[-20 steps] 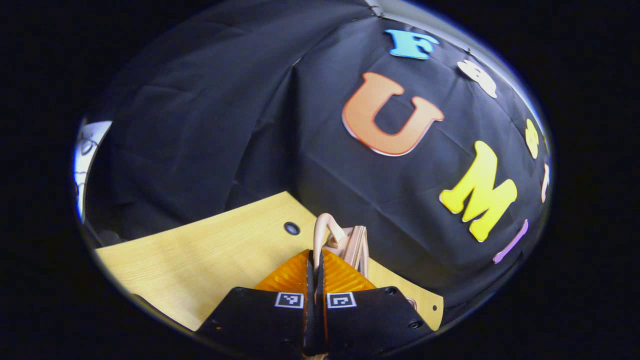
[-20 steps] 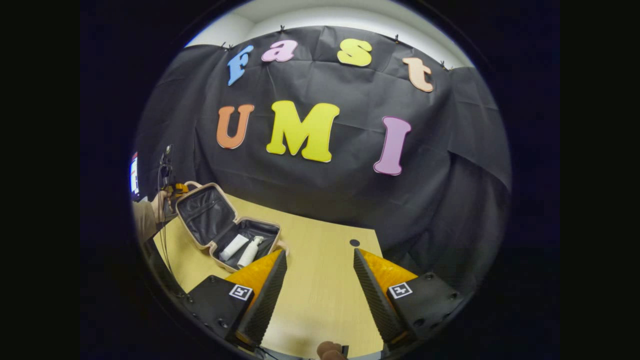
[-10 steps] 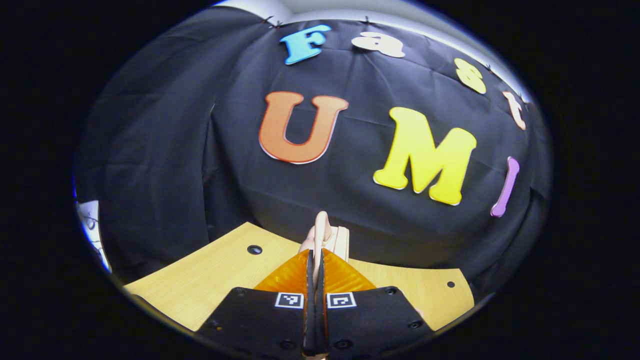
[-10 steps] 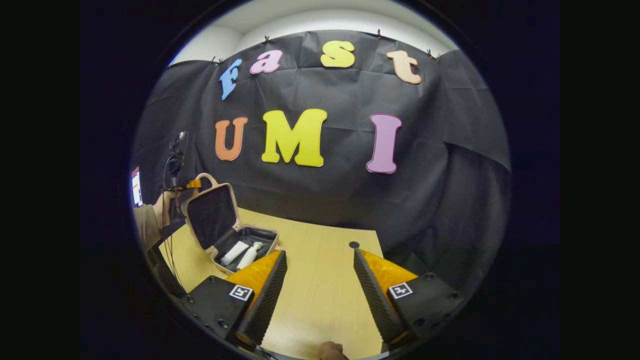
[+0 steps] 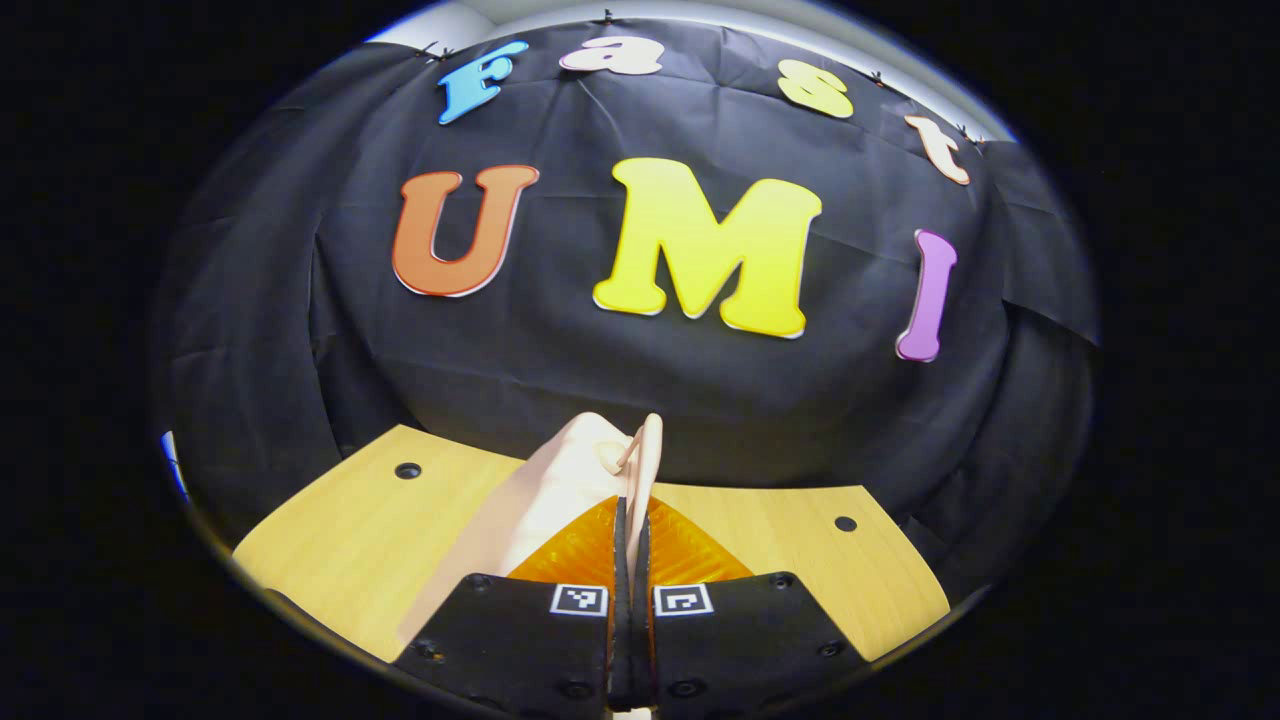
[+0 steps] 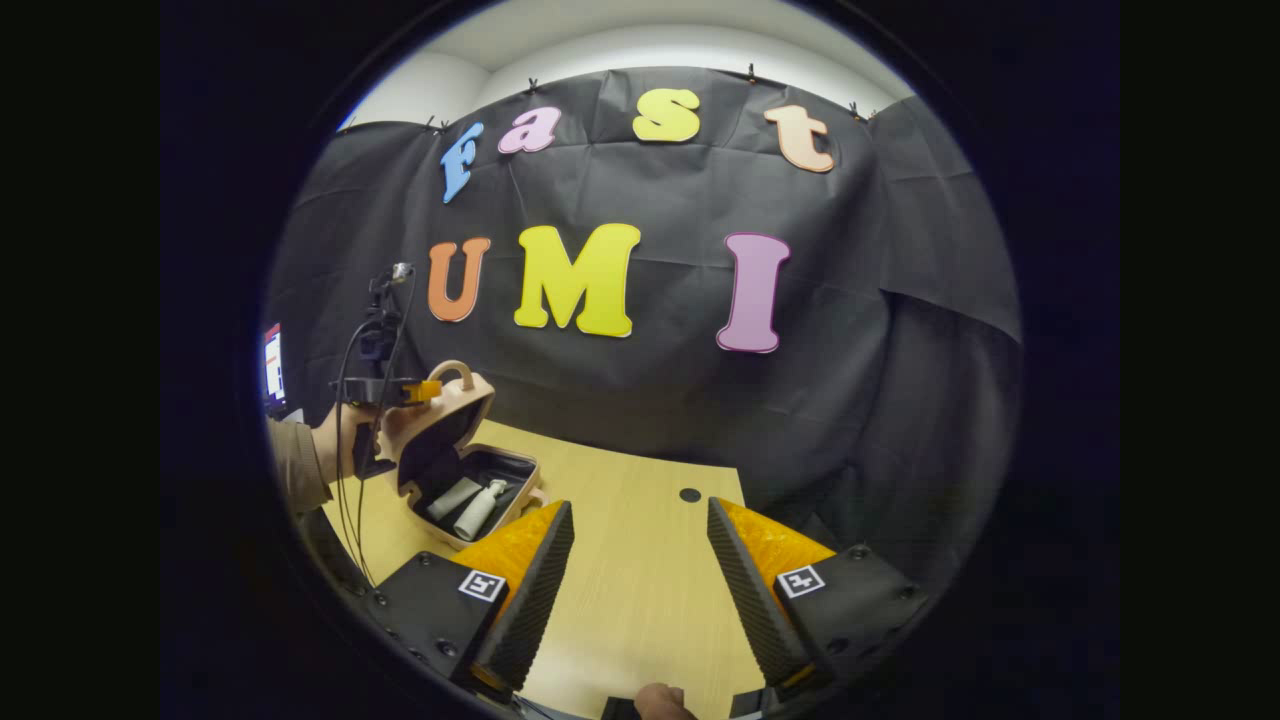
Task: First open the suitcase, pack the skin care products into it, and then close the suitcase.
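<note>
The pale pink suitcase point(image 6: 452, 432) stands on the wooden table point(image 6: 640, 570) at the left, its lid point(image 6: 446, 408) tilted about halfway down over the dark-lined base point(image 6: 500, 472). A white tube point(image 6: 453, 497) and a white spray bottle point(image 6: 478, 510) lie inside. My left gripper point(image 6: 422, 392), held by a hand point(image 6: 335, 447), is shut on the lid's handle point(image 6: 452, 370). In the left gripper view the handle point(image 5: 649, 450) sticks out between the shut fingers of the left gripper point(image 5: 632, 512), with the lid's shell point(image 5: 535, 500) to the left. My right gripper point(image 6: 638, 506) hovers open over the table, right of the suitcase.
Cables point(image 6: 349, 490) hang from the left gripper by the table's left edge. A lit screen point(image 6: 270, 365) shows at the far left. The tabletop has round holes point(image 6: 690, 494) near the back. A thumb point(image 6: 655, 697) shows at the bottom of the right gripper view.
The left gripper has swung the lid by its handle from wide open, up and over toward the base. The right gripper has stayed open and nearly still.
</note>
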The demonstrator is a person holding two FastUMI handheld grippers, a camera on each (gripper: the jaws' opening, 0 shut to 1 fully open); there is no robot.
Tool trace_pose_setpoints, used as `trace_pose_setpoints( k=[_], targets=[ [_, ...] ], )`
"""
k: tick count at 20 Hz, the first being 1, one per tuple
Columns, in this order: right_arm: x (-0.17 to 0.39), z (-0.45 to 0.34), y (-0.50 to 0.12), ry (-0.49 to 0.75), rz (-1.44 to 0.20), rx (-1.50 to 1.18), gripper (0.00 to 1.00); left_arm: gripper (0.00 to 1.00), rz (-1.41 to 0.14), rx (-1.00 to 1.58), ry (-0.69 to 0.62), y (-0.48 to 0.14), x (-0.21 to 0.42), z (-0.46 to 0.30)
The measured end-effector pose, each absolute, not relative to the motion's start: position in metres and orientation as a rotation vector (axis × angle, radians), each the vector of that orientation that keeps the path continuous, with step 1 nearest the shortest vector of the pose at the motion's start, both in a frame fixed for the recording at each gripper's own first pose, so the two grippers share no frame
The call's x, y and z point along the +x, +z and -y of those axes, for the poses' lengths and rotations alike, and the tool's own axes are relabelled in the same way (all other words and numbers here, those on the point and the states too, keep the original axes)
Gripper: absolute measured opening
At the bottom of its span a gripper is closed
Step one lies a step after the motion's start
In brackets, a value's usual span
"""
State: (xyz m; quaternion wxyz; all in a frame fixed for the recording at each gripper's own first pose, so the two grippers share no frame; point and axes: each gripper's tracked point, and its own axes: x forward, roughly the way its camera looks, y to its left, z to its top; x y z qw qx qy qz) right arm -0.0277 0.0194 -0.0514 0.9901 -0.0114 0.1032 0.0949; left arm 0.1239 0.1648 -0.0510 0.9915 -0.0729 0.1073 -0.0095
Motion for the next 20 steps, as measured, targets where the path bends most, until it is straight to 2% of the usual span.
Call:
trace_pose_setpoints(
  k=[12,18,20],
  targets=[
    [-0.025,0.036,-0.094,0.196,-0.283,-0.005,0.80,0.03,-0.429,0.117,-0.142,-0.171,0.144,-0.052],
    [-0.023,0.050,-0.113,0.227,-0.318,0.029,0.80,0.04,-0.530,0.232,-0.104,-0.210,0.149,-0.047],
    [-0.020,0.053,-0.116,0.235,-0.320,0.032,0.80,0.10,-0.550,0.213,-0.099,-0.213,0.142,-0.040]
  ],
)
